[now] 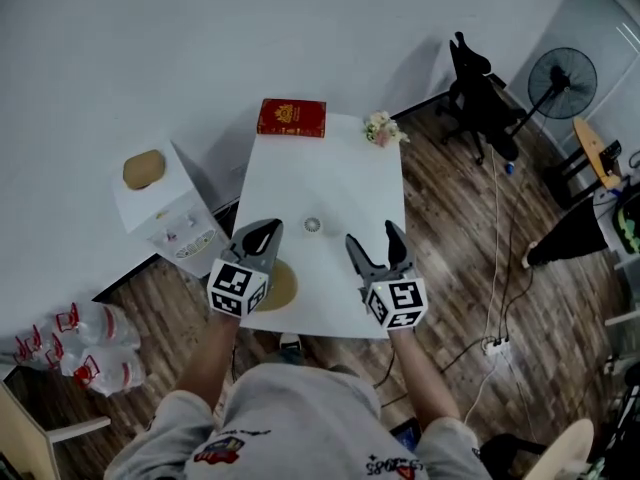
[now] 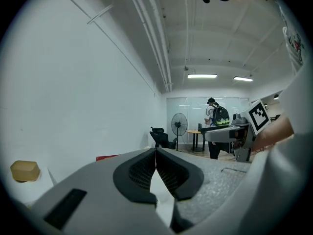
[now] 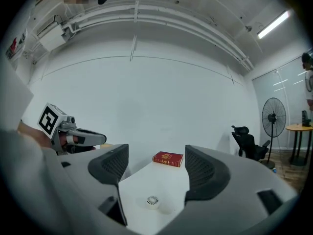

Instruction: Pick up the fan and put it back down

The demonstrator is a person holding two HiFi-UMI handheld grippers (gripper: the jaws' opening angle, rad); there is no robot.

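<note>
A small round white fan (image 1: 313,225) with a slotted grille lies flat in the middle of the white table (image 1: 340,173). My left gripper (image 1: 264,228) hovers just left of it with its jaws meeting at the tips and nothing between them. Just right of the fan, my right gripper (image 1: 372,234) stands open and empty. In the right gripper view the fan (image 3: 152,200) shows low between the spread jaws of the right gripper (image 3: 156,156), some way ahead. The left gripper (image 2: 155,153) shows closed tips in its own view, where the fan is hidden.
A red book (image 1: 291,117) and a small flower bunch (image 1: 381,129) lie at the table's far edge. A tan disc (image 1: 281,286) sits under my left gripper. A white cabinet (image 1: 160,208) stands left; an office chair (image 1: 480,93), a floor fan (image 1: 562,82) and cables stand right.
</note>
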